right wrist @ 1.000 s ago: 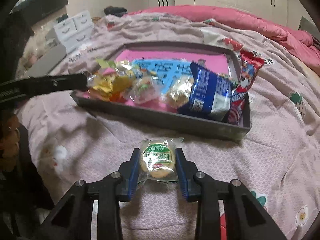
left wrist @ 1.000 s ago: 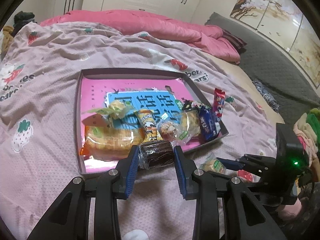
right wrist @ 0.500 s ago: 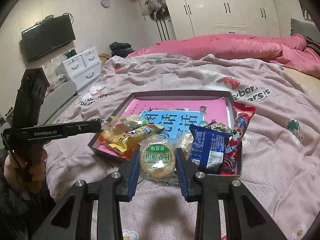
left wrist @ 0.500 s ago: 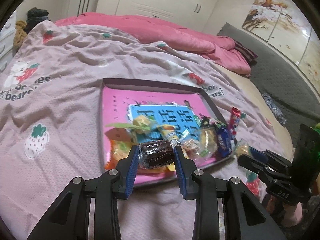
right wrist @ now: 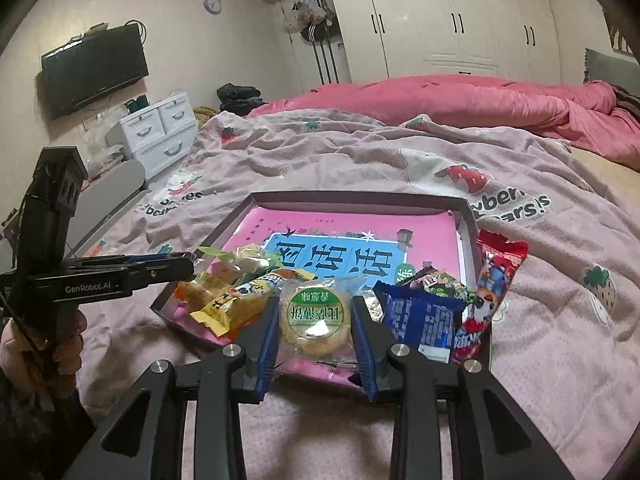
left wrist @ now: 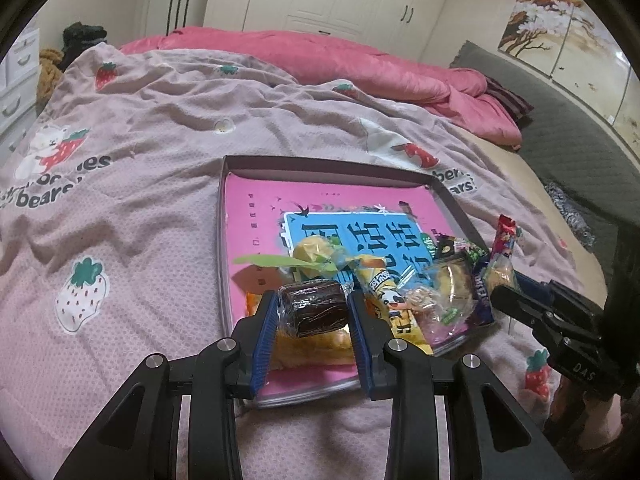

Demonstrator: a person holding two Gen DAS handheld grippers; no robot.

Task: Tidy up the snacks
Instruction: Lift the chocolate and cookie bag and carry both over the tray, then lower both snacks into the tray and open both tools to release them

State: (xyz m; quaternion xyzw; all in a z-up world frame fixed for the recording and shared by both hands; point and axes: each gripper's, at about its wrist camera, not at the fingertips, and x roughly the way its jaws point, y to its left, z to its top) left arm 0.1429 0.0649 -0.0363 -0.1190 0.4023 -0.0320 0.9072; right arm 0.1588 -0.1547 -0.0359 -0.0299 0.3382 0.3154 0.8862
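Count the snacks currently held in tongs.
2. A brown chocolate cake is clamped in the left tongs above the tray's near-left pile; a round green-labelled pastry is in the right tongs over the tray front edge. None hidden.

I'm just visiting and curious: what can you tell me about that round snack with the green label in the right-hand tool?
The round pastry is pale yellow and disc-shaped, sealed in a clear, crinkly plastic wrapper with a green circular label bearing white characters. The right gripper holds it by its two sides between blue-padded jaws. It hangs over the near edge of the tray, beside a blue packet.
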